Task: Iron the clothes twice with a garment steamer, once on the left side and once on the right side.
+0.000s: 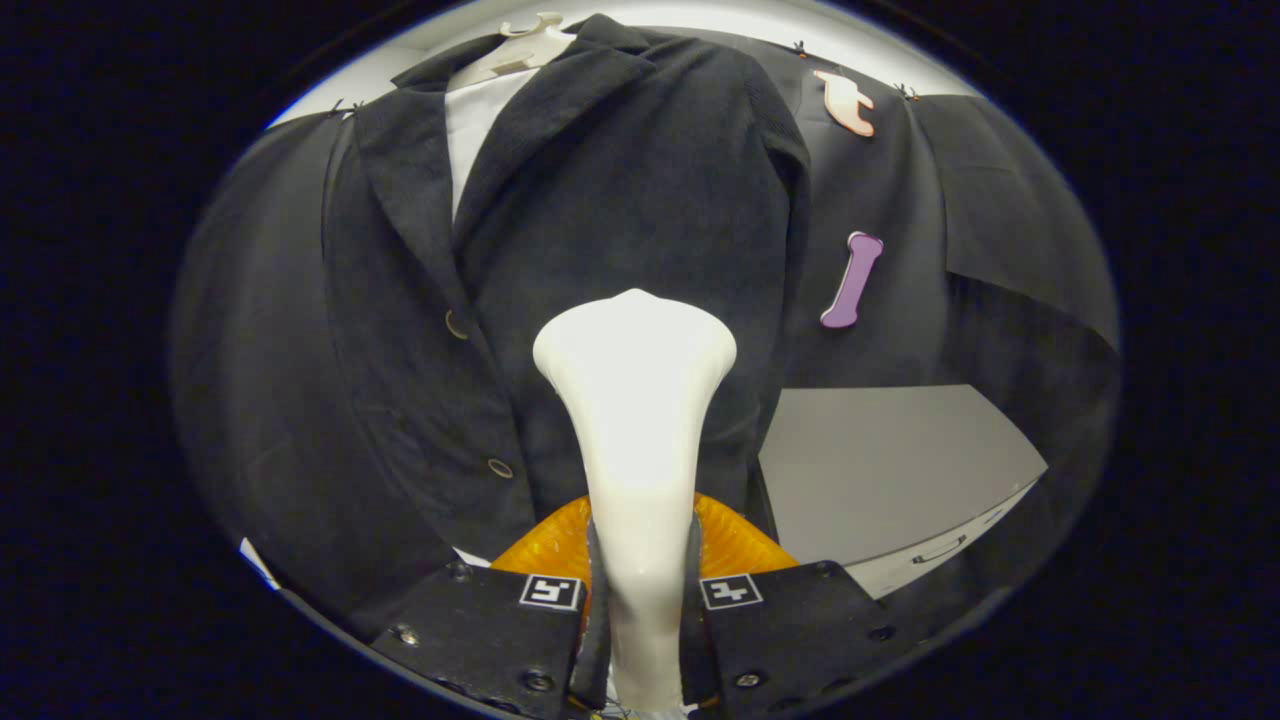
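The garment steamer (634, 420) is clamped between the gripper (640, 600) fingers, its head held against the hanging dark jacket (620, 190) — one side's pass is judged underway — a steady stroke is needed next.

Dim booth, light from above. White garment steamer (634, 400) blown out with glare, dark jacket (620, 200) underexposed but sharp. Strong fisheye bending and softness toward the edges.
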